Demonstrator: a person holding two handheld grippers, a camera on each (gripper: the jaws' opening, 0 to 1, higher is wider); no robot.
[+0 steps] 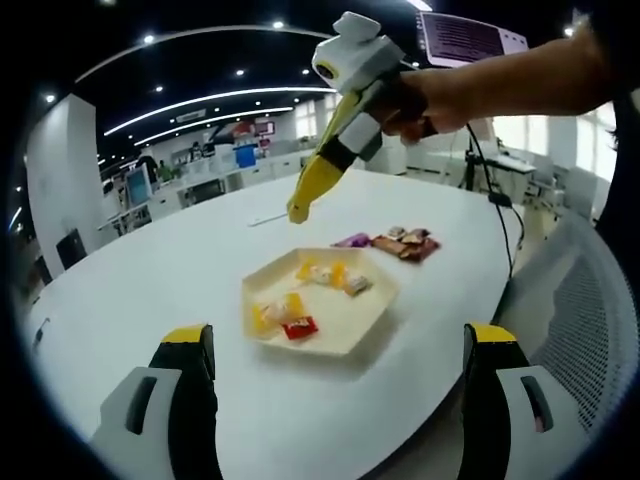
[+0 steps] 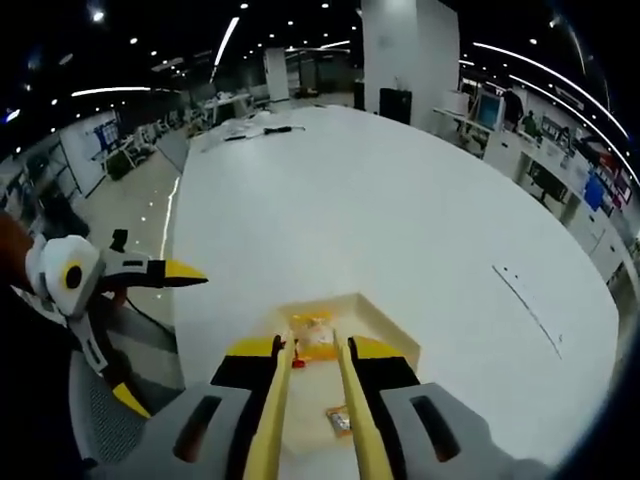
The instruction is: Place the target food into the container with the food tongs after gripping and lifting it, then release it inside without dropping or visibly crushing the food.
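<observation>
Right gripper [image 2: 312,345]: its jaws stand close together, clamped on the two yellow arms of the food tongs [image 2: 355,420], which run forward between them. In the left gripper view this gripper [image 1: 372,95] hangs above the table in a person's hand [image 1: 425,100], with the tongs [image 1: 318,180] pointing down and left.
Tong tips: nearly together in the left gripper view, in the air above the far edge of the tray and apart from it; whether anything is pinched between them cannot be told.
Left gripper [image 1: 335,345]: jaws spread wide apart with nothing between them, low over the near side of the table. In the right gripper view it [image 2: 150,275] sits at the left, off the table edge.
Tray [image 1: 345,335]: a shallow cream, many-sided container on the white table [image 1: 150,290], a little right of centre in the left gripper view. In the right gripper view its far corner [image 2: 390,330] shows just beyond the tong arms.
Target food: wrapped sweets already in the tray, yellow ones [image 1: 325,272] at the far side, another yellow one [image 1: 272,312] and a red one [image 1: 299,327] at the near left.
Right gripper view of the sweets: a yellow one [image 2: 315,335] lies between the tong arms, a small orange one [image 2: 338,420] nearer.
Loose sweets [image 1: 400,243]: purple and brown wrappers on the table, just beyond the tray's far right.
Chair [image 1: 575,320]: grey mesh, right of the table.
</observation>
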